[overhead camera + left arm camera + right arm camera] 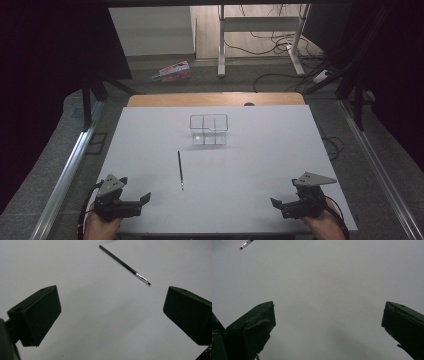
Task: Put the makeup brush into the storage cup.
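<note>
A thin black paintbrush lies flat on the white table, its metal ferrule and tip pointing toward the near edge. Behind it stands a clear plastic box with dividers inside, upright and holding nothing I can see. At the near left corner, my left gripper is open, its jaws pointing right. In the left gripper view the gripper has bare table between its jaws, and the brush lies beyond them. At the near right, my right gripper is open and holds nothing. The brush tip shows far off.
A strip of bare wood shows along the table's far edge. Metal rails run along both sides of the table. On the floor beyond lie a pink and white packet and cables, near a desk frame.
</note>
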The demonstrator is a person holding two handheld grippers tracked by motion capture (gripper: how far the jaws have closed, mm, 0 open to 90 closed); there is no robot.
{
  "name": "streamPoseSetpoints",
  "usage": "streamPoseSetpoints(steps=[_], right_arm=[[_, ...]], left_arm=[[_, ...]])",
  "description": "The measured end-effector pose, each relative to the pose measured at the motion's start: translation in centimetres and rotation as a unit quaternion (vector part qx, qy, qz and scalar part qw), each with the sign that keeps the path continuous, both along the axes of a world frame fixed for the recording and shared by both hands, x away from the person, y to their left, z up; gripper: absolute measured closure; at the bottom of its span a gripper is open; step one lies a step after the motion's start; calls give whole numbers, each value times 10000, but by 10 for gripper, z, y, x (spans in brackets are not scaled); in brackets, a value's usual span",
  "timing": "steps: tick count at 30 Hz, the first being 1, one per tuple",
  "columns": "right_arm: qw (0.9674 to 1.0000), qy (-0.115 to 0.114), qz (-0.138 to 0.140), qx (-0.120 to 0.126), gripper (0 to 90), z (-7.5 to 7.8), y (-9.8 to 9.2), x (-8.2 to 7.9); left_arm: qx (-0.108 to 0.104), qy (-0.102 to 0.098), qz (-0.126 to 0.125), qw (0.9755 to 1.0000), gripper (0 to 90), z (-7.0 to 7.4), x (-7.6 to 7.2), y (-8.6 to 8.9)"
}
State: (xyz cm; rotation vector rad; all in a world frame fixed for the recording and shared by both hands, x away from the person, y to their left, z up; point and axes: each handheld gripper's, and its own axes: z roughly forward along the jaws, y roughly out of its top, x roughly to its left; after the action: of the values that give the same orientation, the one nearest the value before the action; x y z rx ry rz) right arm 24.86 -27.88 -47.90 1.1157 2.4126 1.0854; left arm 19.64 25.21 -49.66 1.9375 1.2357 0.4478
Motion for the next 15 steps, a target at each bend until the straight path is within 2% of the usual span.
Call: streamPoseSetpoints(steps=[7,15], right_arm=[[9999,-55,135,-22,0,-2,-1,1],[9997,-75,141,-208,0,-4,-2,3]], left_arm=[[68,38,6,10000,8,0,1,-1],[164,43,-39,9998,8,0,6,-4]])
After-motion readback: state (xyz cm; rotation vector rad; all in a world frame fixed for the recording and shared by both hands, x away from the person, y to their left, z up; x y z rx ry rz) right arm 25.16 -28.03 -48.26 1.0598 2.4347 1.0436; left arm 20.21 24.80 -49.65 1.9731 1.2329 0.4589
